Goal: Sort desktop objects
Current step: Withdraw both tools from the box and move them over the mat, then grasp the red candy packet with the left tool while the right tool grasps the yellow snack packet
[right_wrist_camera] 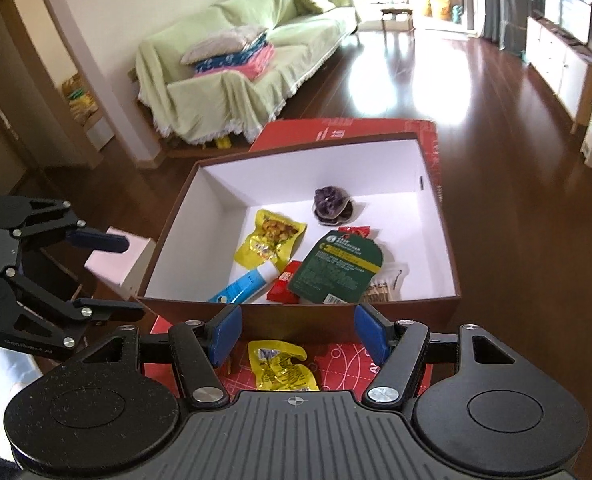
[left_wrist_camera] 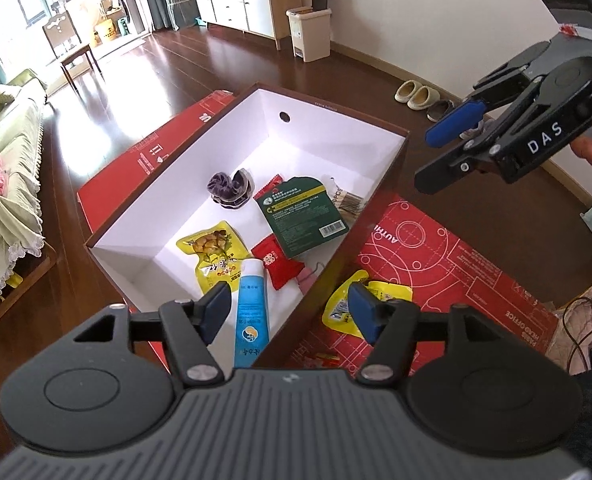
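Observation:
A brown box with a white inside (left_wrist_camera: 336, 128) (right_wrist_camera: 436, 184) stands on a red mat (left_wrist_camera: 448, 256) (right_wrist_camera: 344, 356). In it lie a blue tube (left_wrist_camera: 252, 312) (right_wrist_camera: 244, 284), a yellow snack pack (left_wrist_camera: 212, 252) (right_wrist_camera: 270, 240), a red packet (left_wrist_camera: 276, 260) (right_wrist_camera: 284, 284), a green card (left_wrist_camera: 302, 212) (right_wrist_camera: 338, 268) and a purple scrunchie (left_wrist_camera: 230, 188) (right_wrist_camera: 330, 204). Another yellow snack pack (left_wrist_camera: 342, 304) (right_wrist_camera: 282, 368) lies on the mat outside the box. My left gripper (left_wrist_camera: 290, 312) (right_wrist_camera: 126, 276) is open and empty above the box's near edge. My right gripper (right_wrist_camera: 294, 338) (left_wrist_camera: 436, 160) is open and empty above the outside pack.
The box and mat sit on a dark wooden surface. A green-covered sofa (right_wrist_camera: 240, 80) stands beyond, with a white cabinet (left_wrist_camera: 244, 4) and a bin (left_wrist_camera: 310, 32) by the far wall. A pink box (right_wrist_camera: 124, 260) is left of the brown box. Cables (left_wrist_camera: 584, 328) lie at the right.

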`<state>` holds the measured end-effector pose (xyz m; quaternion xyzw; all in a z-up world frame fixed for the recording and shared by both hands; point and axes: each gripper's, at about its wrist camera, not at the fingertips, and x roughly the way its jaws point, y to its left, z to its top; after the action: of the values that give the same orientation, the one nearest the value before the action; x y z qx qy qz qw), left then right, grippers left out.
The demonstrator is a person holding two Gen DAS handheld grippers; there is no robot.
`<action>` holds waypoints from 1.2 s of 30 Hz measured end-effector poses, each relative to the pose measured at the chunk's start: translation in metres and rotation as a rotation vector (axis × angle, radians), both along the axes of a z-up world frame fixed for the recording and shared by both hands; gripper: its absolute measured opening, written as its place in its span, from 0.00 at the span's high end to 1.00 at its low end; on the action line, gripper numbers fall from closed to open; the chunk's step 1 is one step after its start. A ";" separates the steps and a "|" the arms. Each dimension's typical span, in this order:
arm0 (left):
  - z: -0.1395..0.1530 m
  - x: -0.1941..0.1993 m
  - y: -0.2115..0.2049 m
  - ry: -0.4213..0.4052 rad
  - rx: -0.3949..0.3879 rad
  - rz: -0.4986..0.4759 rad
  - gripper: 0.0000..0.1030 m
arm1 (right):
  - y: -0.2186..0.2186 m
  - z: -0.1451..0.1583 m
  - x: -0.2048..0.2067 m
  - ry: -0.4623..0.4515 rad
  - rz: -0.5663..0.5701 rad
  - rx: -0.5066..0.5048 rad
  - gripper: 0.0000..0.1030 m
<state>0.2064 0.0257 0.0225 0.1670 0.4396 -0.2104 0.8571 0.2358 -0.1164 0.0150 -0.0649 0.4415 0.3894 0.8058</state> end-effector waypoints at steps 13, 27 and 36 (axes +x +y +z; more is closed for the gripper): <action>-0.026 -0.036 0.014 0.036 0.007 -0.041 0.45 | -0.025 -0.019 -0.026 0.037 -0.089 0.010 0.36; -0.107 -0.053 0.003 0.072 0.056 -0.116 0.60 | -0.049 -0.063 -0.039 0.171 -0.155 -0.039 0.36; -0.146 -0.034 0.004 0.109 0.116 -0.107 0.62 | -0.050 -0.089 -0.034 0.254 -0.173 -0.085 0.36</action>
<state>0.1729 0.0295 -0.1236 0.2281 0.4874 -0.2387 0.8084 0.2021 -0.1663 -0.0737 -0.0108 0.5597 0.3045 0.7707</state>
